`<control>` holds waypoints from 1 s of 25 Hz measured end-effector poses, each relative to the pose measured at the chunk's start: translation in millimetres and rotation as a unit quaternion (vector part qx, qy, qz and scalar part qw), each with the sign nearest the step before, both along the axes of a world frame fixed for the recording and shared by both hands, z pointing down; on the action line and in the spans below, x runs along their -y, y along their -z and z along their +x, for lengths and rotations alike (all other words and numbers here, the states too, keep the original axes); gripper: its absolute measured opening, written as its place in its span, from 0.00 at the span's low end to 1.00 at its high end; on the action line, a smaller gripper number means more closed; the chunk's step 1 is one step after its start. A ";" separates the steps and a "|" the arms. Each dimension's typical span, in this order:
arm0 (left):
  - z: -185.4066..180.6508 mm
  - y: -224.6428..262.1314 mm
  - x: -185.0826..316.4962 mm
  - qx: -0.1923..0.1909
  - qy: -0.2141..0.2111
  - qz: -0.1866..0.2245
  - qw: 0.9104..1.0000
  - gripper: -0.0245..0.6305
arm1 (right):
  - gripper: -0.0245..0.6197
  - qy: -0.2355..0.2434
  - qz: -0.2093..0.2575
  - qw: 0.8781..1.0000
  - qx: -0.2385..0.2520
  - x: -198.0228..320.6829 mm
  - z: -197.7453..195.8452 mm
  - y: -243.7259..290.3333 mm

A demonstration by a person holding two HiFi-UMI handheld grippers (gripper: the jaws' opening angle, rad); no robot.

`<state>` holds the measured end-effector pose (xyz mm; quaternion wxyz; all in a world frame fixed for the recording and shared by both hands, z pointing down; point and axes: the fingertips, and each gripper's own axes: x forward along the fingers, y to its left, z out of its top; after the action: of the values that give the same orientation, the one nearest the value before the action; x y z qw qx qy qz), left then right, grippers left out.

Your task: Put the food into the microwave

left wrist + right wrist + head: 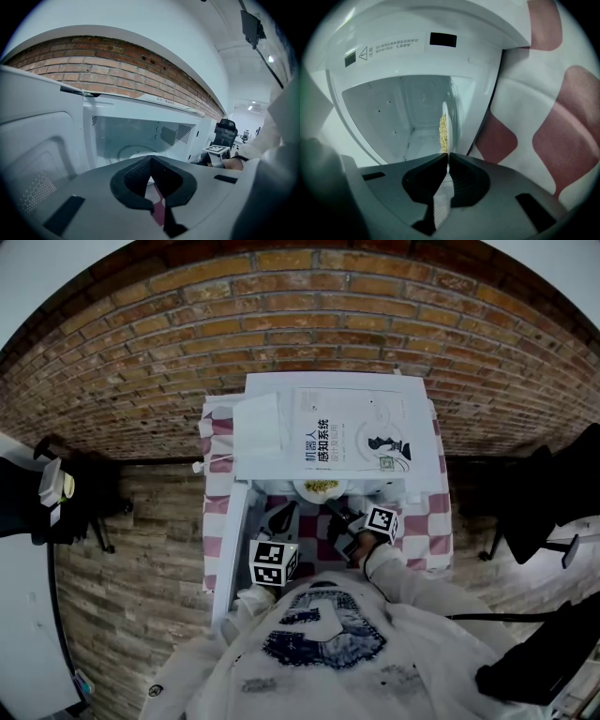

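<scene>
Yellow food (321, 486) heaped on a white plate (306, 491), level, at the mouth of the open microwave (412, 395), about midway between the left and right edges of the desk (437, 521). Far part of the plate tucked under the microwave's top, near rim toward the person. Seen edge-on in the right gripper view: a thin line running straight away from the claw into the white cavity, food showing along it.

Right claw (448, 158) closed on the plate's near rim, pointing into the cavity. Left claw (151, 162) just left of it, low in front of the opening, pressed together with nothing held, red-and-white cloth (217, 465) showing below its tips.

Microwave door (228, 554) swung out leftward, reaching toward the desk's near edge. Microwave itself at the desk's far edge, against a brick wall (281, 315), with a printed booklet (361, 432) lying flat on top.
</scene>
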<state>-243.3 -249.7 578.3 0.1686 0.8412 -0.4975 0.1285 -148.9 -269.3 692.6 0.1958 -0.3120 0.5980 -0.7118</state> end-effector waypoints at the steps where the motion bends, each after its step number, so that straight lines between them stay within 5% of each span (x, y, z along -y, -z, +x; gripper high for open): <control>1: 0.2 -0.3 0.0 0.000 0.000 0.000 1.000 0.05 | 0.08 0.000 0.002 1.000 -0.001 0.3 -0.2 1.9; 25: -4.5 -6.0 3.1 -0.005 0.007 -0.011 1.000 0.05 | 0.08 -0.031 -0.020 0.999 0.000 29.1 -3.3 -7.6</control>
<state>-247.9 -252.7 584.3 0.1811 0.8363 -0.5012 0.1288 -152.3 -298.4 700.2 0.2114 -0.3346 0.5735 -0.7173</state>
